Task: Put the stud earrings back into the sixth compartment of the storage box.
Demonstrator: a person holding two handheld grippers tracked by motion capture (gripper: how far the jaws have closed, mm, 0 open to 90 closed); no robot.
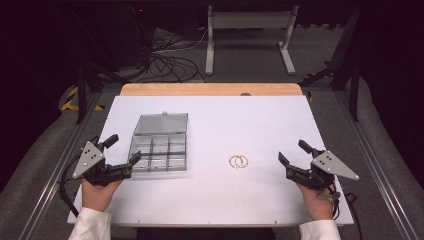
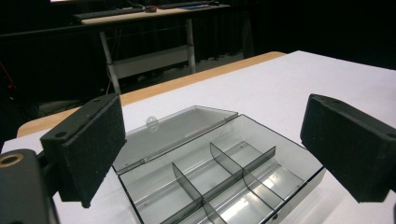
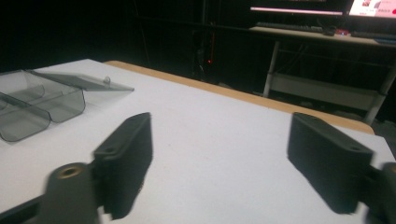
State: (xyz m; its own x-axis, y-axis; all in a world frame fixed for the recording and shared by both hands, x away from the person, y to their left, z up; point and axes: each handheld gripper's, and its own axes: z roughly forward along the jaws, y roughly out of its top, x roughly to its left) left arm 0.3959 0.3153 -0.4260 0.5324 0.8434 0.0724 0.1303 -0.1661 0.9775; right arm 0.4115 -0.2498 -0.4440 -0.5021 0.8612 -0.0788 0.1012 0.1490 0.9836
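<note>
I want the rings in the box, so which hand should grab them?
Right, probably. The right tool is open and nearer the rings, with bare table between. The left tool sits by the box, farther away.

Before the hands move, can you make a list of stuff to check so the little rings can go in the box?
1. Box lid open: ok, flipped back flat.
2. Compartments empty: ok, as far as the left gripper view shows.
3. Rings free on the table: ok, nothing touching them.
4. Right gripper open, empty: ok.
5. Left gripper open, empty: ok.
6. Whether the rings are linked: cannot tell, too small.
</note>
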